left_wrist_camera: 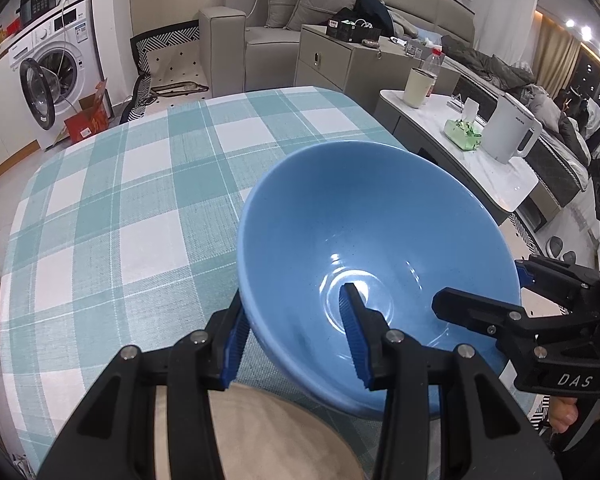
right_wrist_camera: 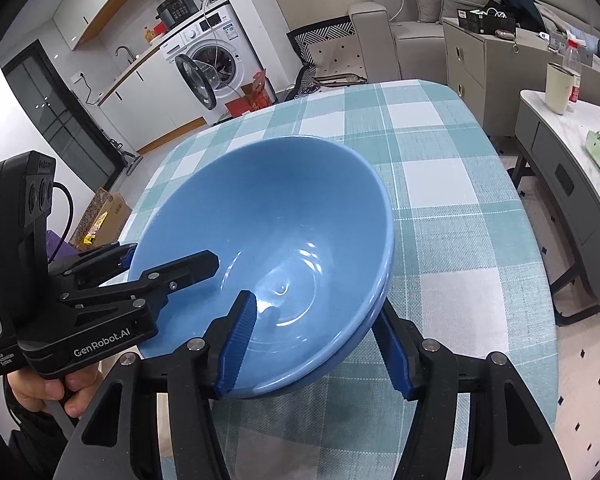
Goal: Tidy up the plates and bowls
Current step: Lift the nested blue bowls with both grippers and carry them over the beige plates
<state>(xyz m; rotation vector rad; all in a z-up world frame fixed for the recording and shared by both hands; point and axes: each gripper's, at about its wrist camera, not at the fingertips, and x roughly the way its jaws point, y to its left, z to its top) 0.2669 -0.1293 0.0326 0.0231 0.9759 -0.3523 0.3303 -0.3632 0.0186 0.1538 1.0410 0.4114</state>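
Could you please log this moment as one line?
left gripper: shut on glossy blue bowl rim | right gripper: shut on opposite rim | over checked tablecloth

A plain light blue bowl [left_wrist_camera: 380, 248] is sitting on a tablecloth [left_wrist_camera: 112, 216] checked in teal and white. The grippers are showing black arms with blue ribbed pads [right_wrist_camera: 236, 344]. The washing machine [right_wrist_camera: 216, 60] behind is looking white, the sofa [left_wrist_camera: 300, 20] perhaps grey-beige.

Checked tablecloth [left_wrist_camera: 140, 200], washing machine [right_wrist_camera: 214, 62], kettle [left_wrist_camera: 508, 130].
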